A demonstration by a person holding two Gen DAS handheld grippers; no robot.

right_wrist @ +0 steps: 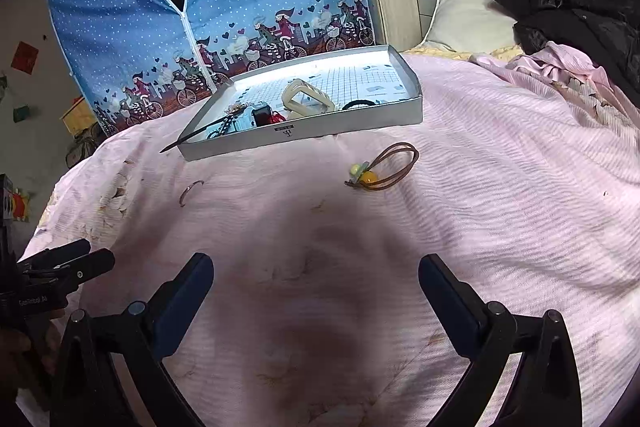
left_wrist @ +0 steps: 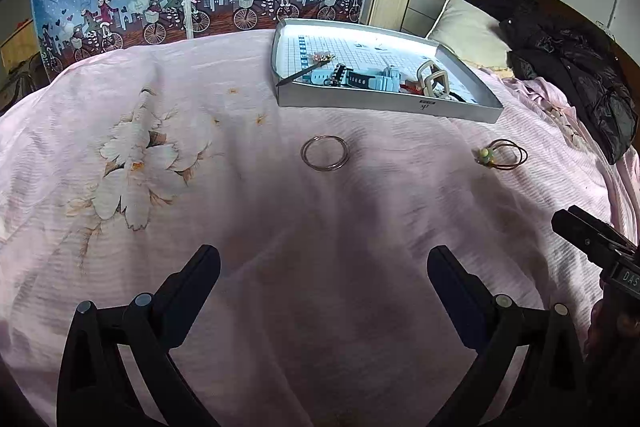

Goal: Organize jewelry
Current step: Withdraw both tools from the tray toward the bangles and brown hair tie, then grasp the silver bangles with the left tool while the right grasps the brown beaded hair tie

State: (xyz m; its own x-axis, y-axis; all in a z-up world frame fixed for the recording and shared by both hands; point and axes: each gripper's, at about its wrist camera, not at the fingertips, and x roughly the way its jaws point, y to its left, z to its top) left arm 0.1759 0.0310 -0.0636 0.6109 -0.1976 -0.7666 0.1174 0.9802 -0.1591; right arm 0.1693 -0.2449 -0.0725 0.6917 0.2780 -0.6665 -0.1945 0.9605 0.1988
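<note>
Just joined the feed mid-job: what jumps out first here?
A shallow grey box on the pink bedspread, already holding clips and other accessories. In front of it, loose on the bedspread, lie thin bangles and a brown hair tie with beads. Both grippers, left and right, are open and empty.

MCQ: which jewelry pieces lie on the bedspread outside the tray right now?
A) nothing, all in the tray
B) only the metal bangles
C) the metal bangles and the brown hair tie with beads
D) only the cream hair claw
C: the metal bangles and the brown hair tie lie on the pink bedspread in front of the tray.
</note>
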